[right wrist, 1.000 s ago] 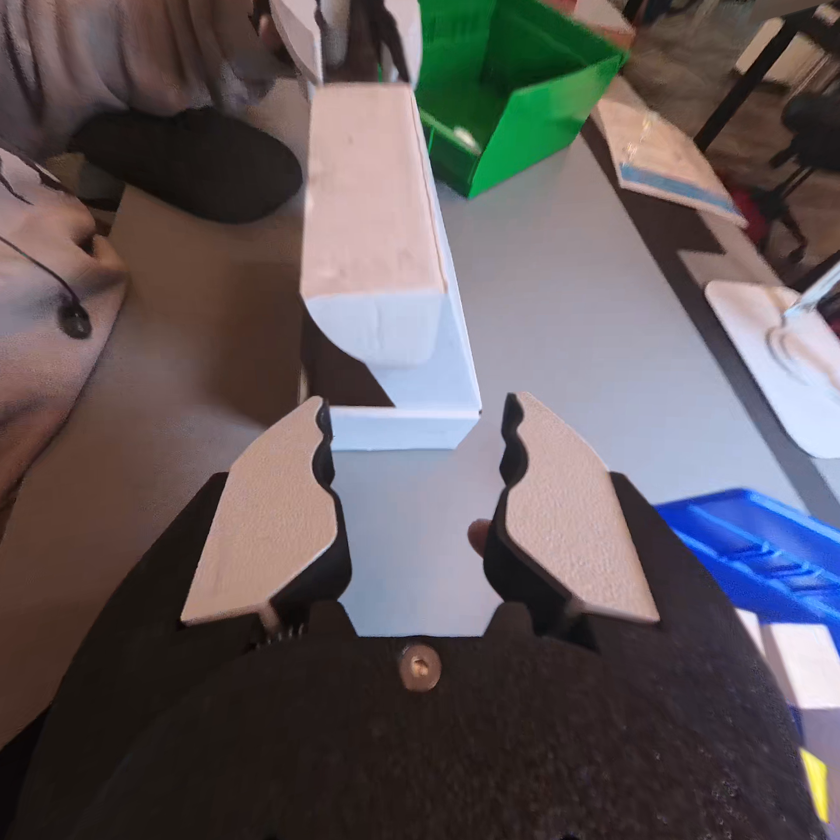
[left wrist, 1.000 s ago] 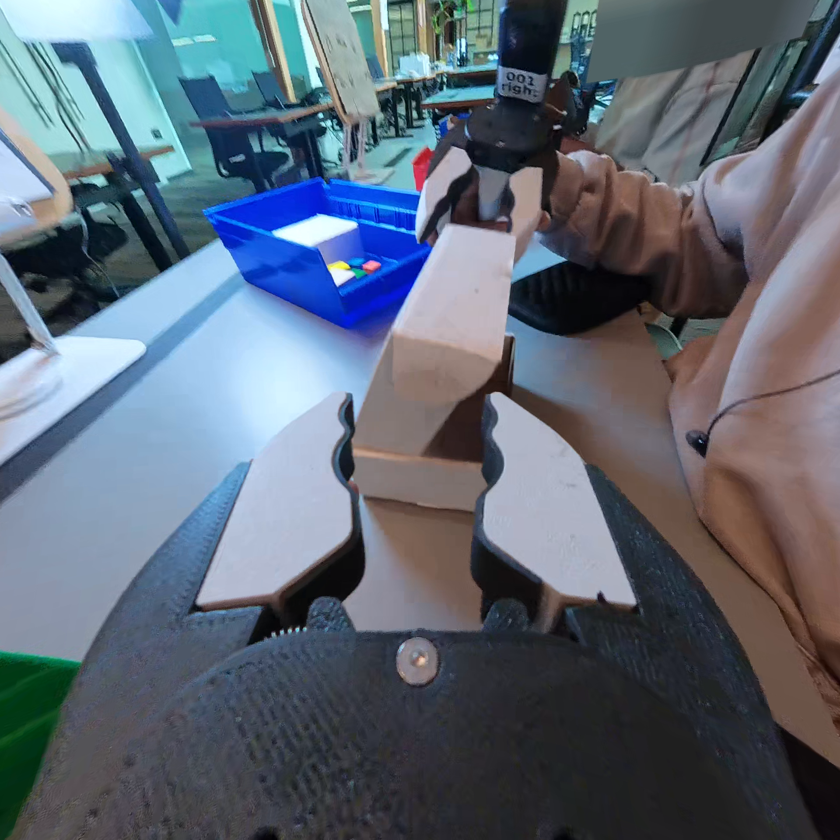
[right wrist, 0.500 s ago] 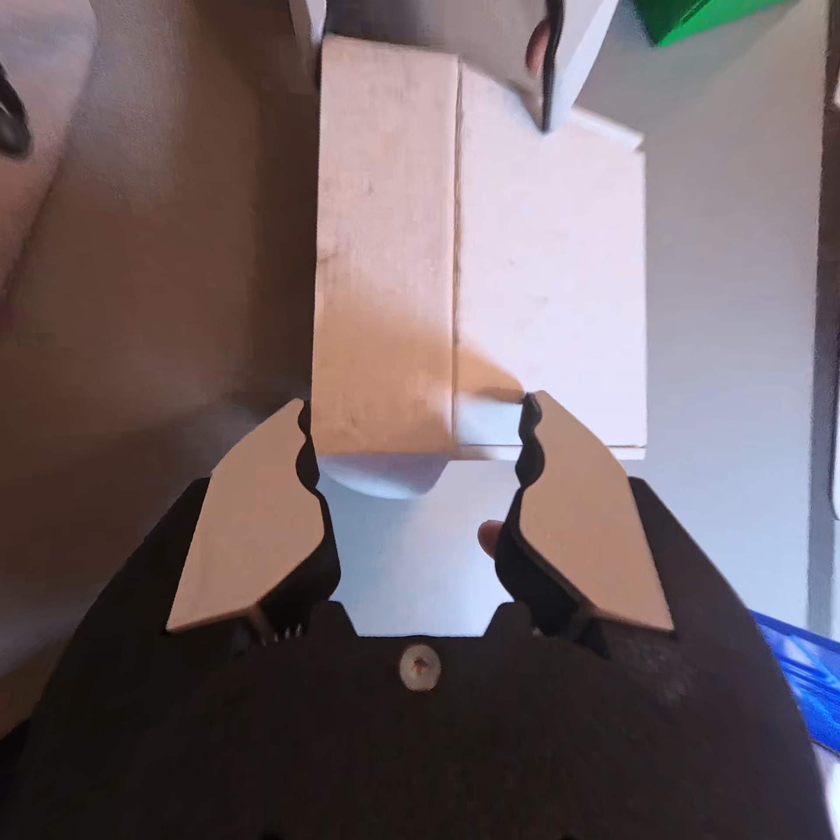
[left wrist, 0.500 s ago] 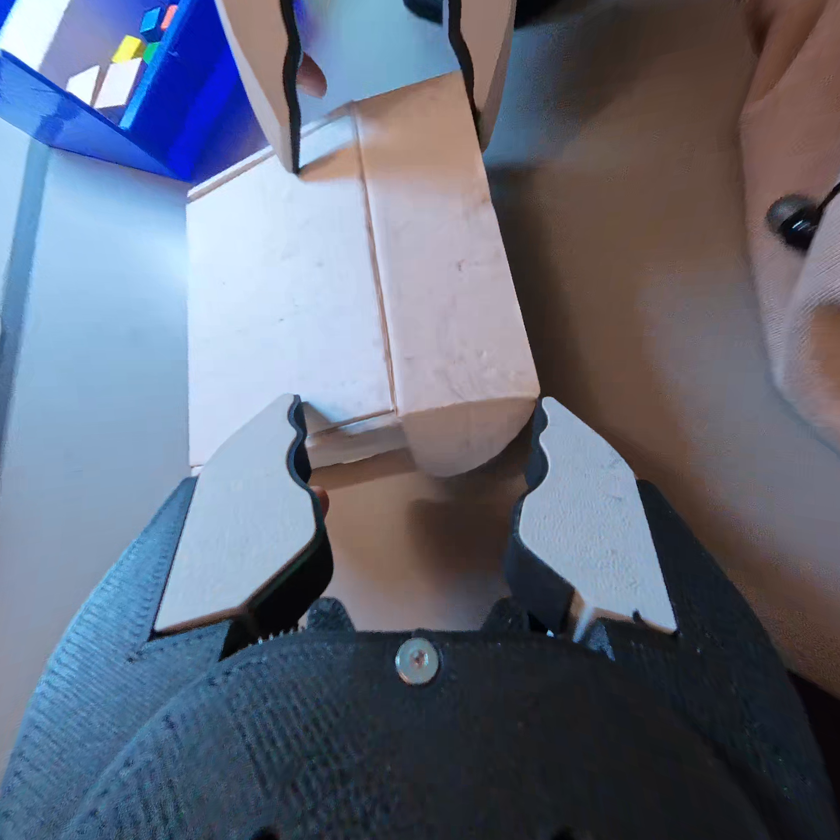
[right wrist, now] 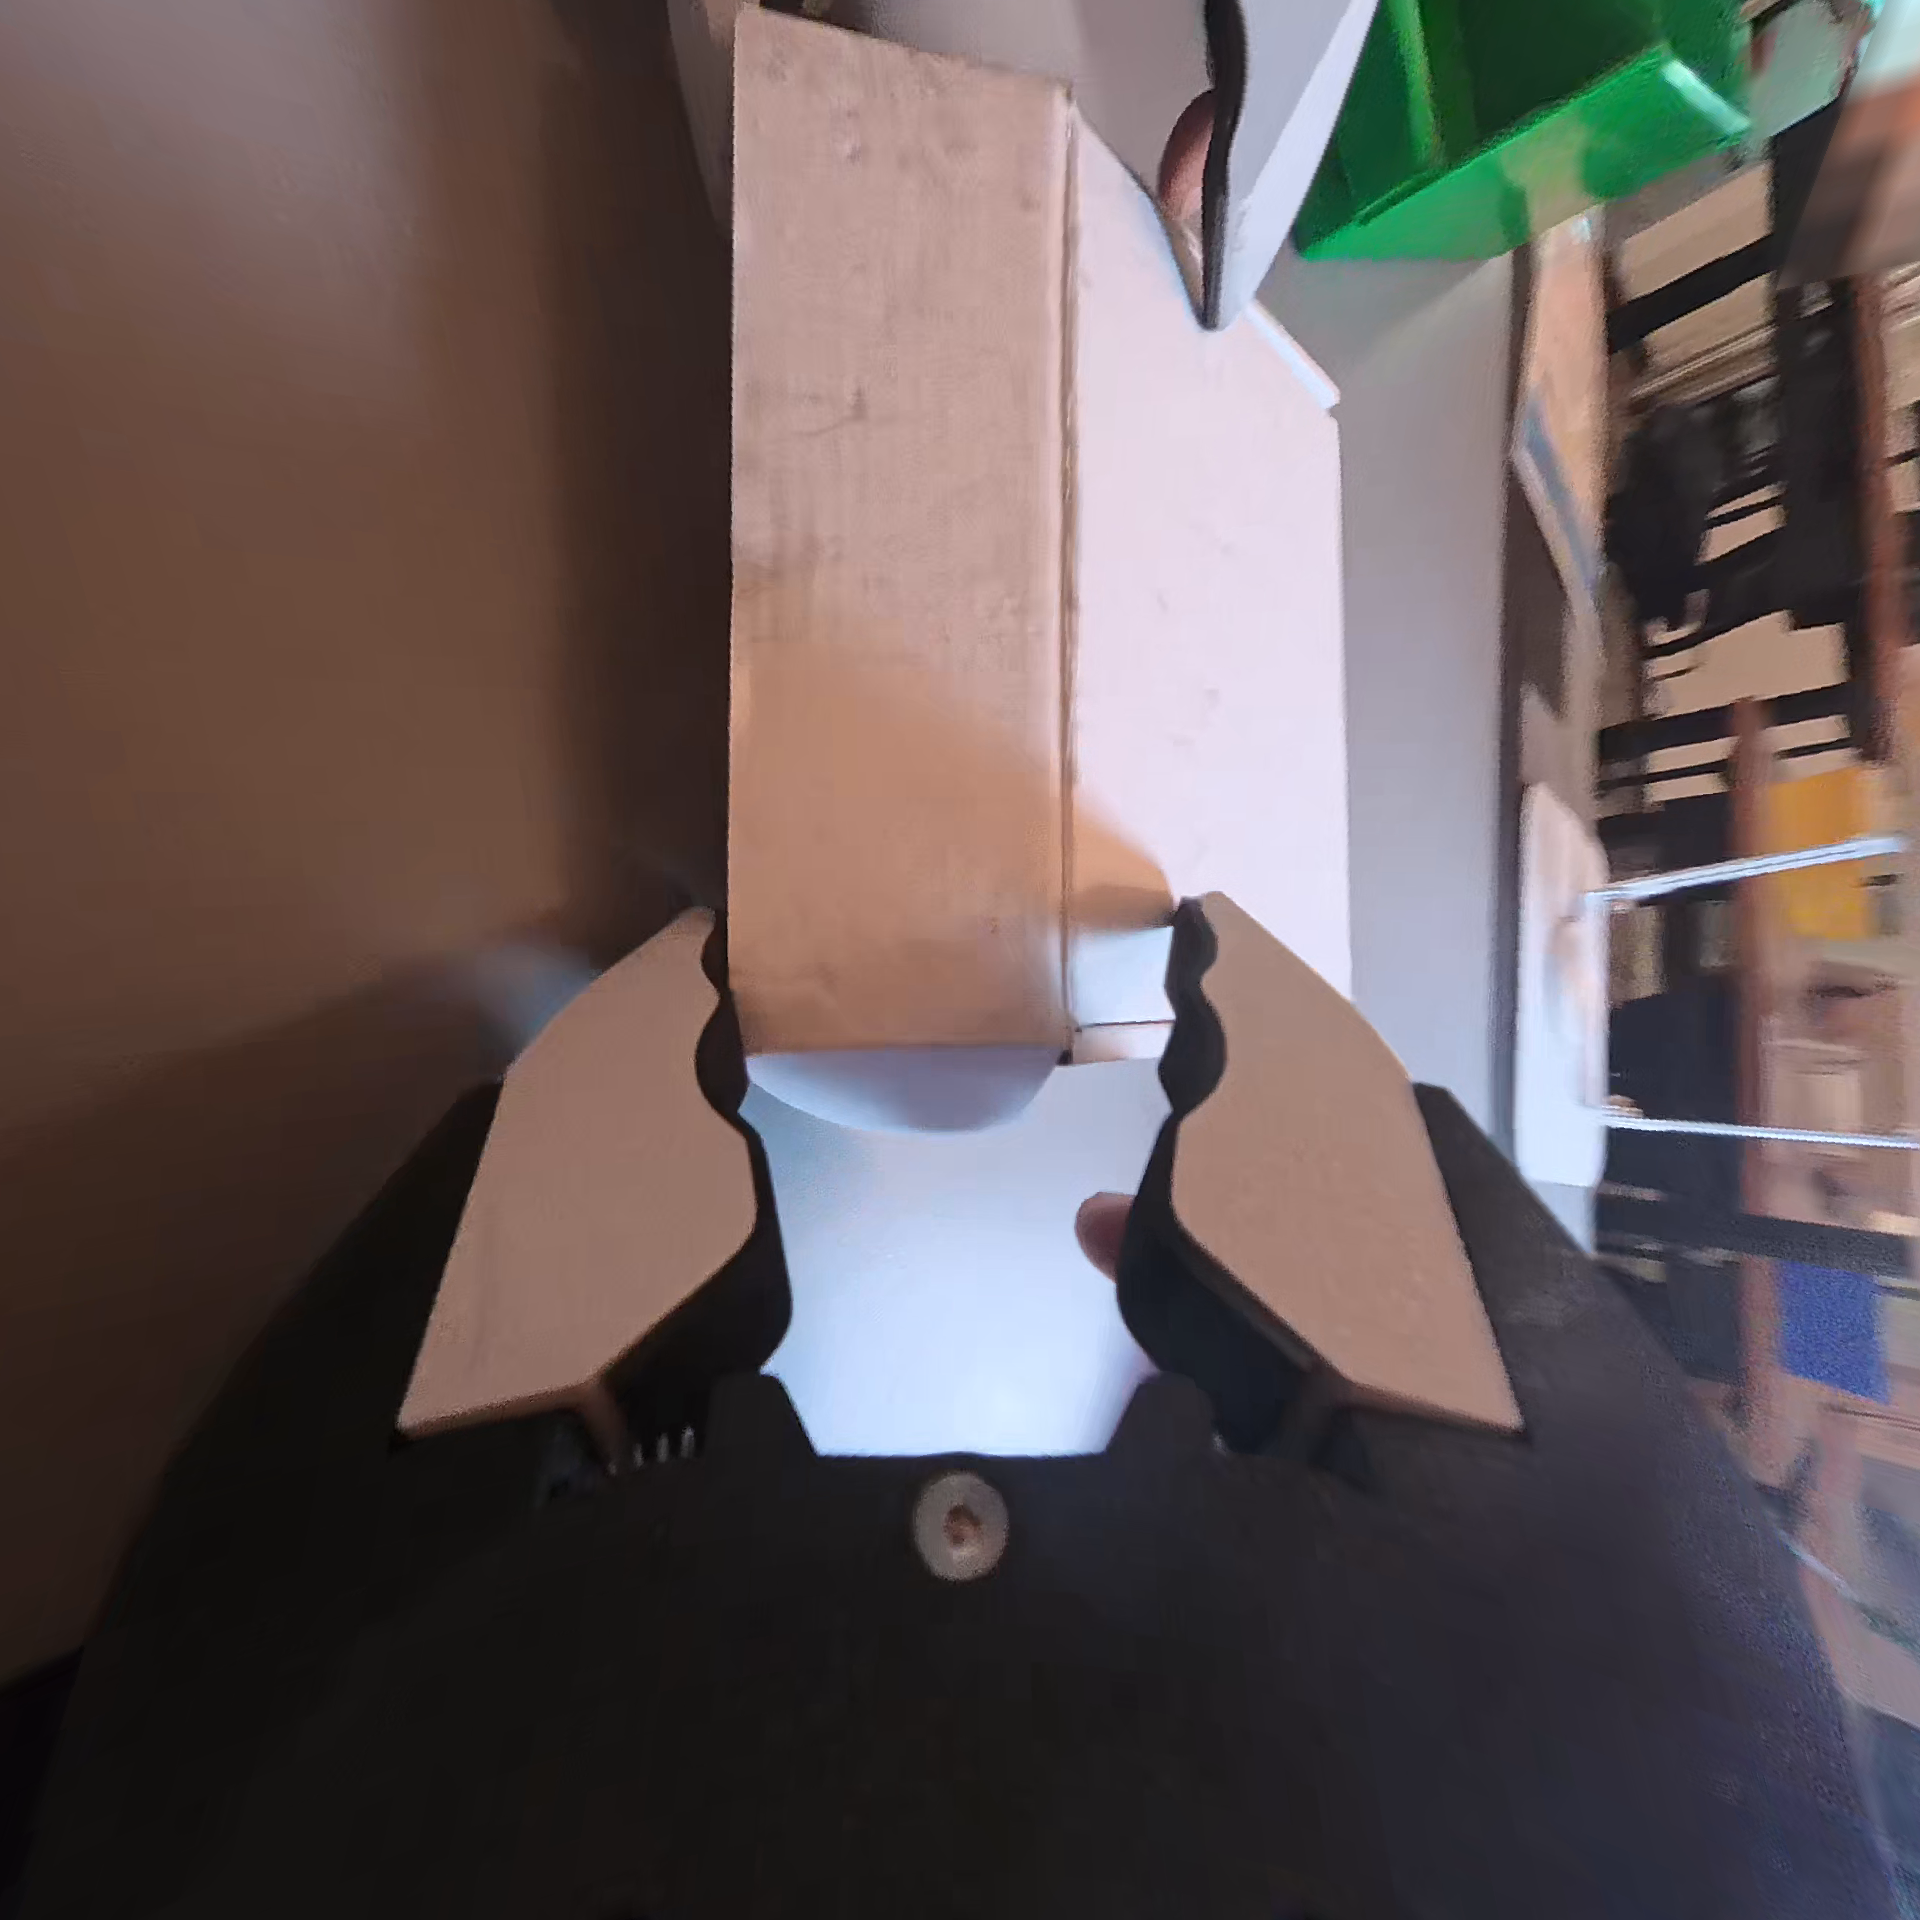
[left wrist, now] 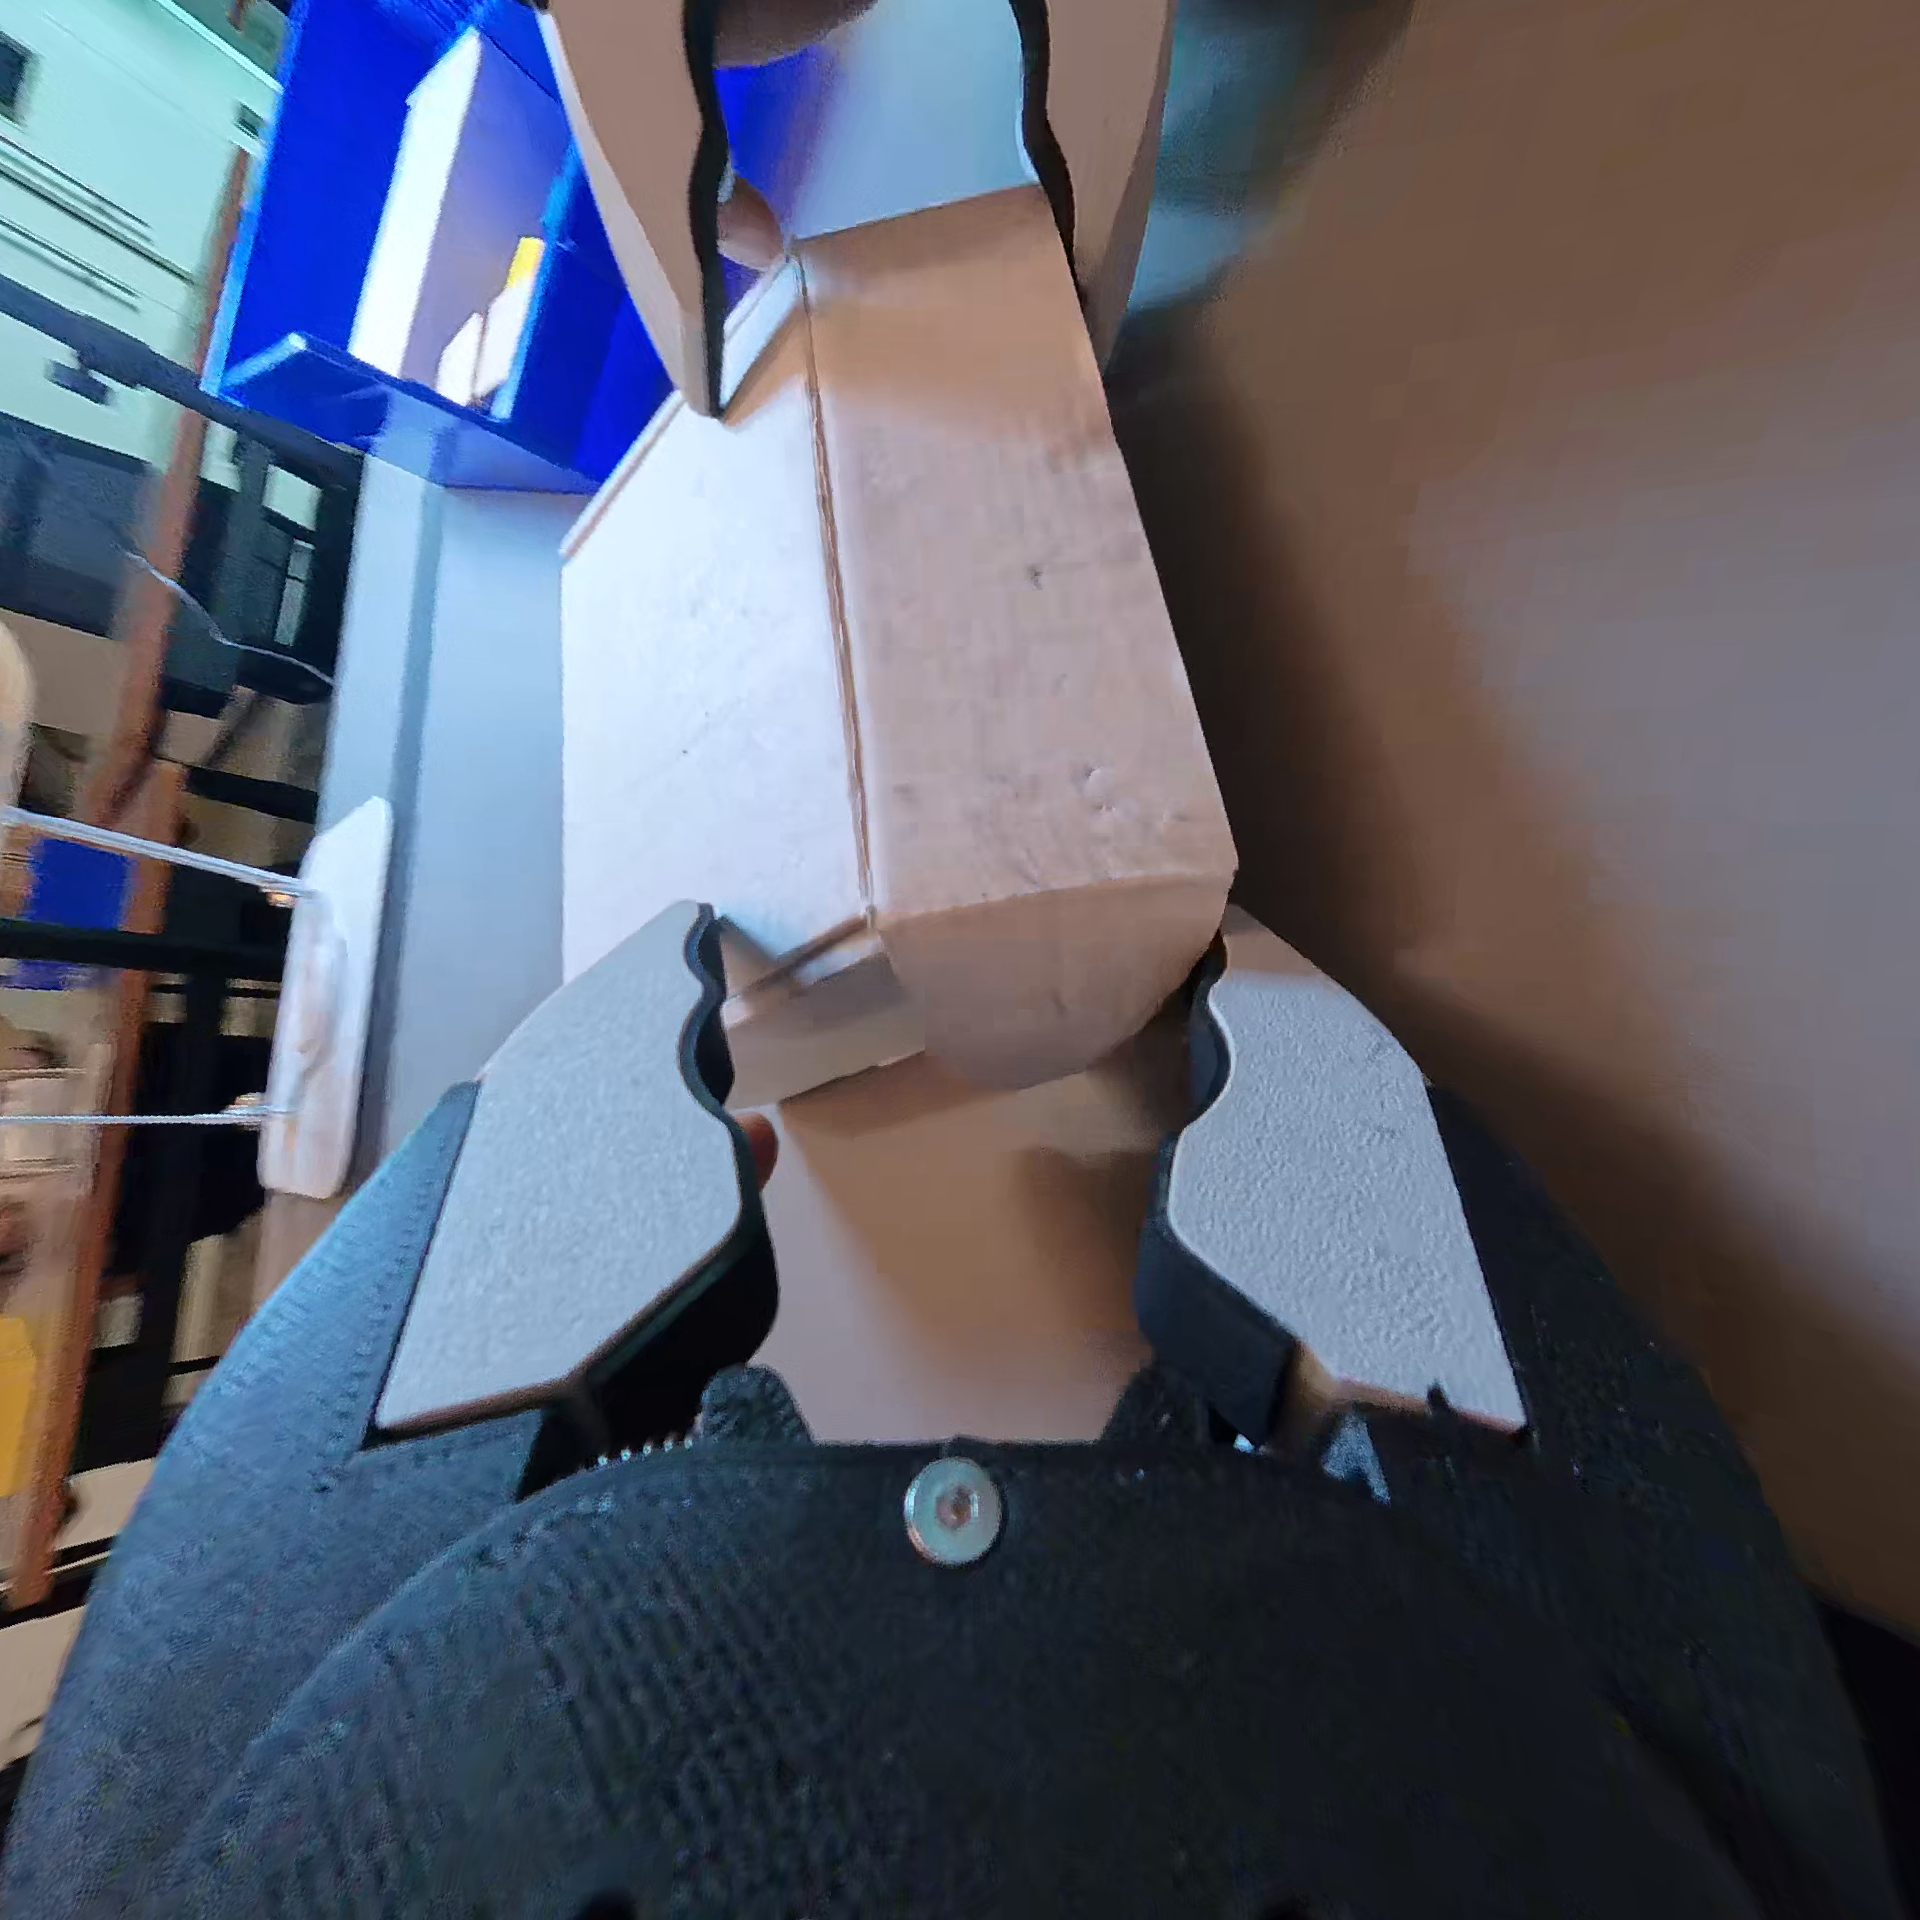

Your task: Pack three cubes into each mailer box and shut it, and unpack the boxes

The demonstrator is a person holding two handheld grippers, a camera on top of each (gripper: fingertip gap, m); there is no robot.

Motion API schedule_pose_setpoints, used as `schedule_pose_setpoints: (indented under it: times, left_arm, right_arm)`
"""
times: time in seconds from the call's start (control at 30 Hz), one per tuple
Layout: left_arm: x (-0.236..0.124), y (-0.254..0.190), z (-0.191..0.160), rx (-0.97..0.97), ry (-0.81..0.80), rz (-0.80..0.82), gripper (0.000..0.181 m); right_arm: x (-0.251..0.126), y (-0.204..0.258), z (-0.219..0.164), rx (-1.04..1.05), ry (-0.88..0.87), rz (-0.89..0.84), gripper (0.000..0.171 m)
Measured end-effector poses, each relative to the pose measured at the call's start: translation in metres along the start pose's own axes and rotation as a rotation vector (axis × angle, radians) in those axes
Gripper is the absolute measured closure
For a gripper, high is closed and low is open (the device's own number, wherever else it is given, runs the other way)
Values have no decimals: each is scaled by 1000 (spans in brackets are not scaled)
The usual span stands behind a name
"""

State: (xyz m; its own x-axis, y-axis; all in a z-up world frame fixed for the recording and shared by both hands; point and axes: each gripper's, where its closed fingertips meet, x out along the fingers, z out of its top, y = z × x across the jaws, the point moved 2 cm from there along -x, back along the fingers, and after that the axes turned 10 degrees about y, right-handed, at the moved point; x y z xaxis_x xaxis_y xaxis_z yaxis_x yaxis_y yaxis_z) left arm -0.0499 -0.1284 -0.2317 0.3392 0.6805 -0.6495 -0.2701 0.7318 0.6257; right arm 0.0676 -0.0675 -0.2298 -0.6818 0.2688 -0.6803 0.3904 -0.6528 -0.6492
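Both tongs, left gripper (left wrist: 951, 971) and right gripper (right wrist: 945, 971), have swung from level to steeply overhead, jaws spread, gripping nothing, bracketing the mailer box's (left wrist: 717, 665) front flap (left wrist: 1018, 623) at 12 o'clock; tucking it shut looks imminent.

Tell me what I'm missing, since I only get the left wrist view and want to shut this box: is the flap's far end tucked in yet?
Observer: No. At that end of the mailer box, the flap's rounded tab sticks out untucked, between the fingers of the open right gripper.
Operator: Anything beyond my end of the box?
Observer: Yes, a green bin sits just past it.
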Motion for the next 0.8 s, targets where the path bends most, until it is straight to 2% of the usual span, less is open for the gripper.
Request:
schedule_pose_setpoints:
  times: [0.03, 0.27, 0.4, 0.53, 0.67, 0.73, 0.8]
  left_arm:
    - [1, 2, 0, 33, 3, 43, 99]
    - [1, 10, -5, 138, 27, 145, 106]
    - [-12, 19, 2, 41, -64, 86, 111]
    - [-40, 42, 21, -240, -233, -214, 112]
    - [-38, 61, 19, -543, -310, -595, 113]
    - [-23, 63, 9, -637, -313, -695, 112]
    - [-18, 70, 4, -731, -389, -719, 113]
  right_arm:
    - [0, -1, 0, -16, -12, -36, 95]
    - [3, -6, 1, -85, -32, -201, 102]
    - [-6, -13, 10, -12, -65, -148, 104]
    - [-36, -36, 25, 157, -95, 119, 107]
    - [-43, -56, 24, 400, -15, 544, 108]
    - [-32, -66, 18, 513, -29, 659, 109]
    - [-22, -75, 13, 580, -87, 676, 109]
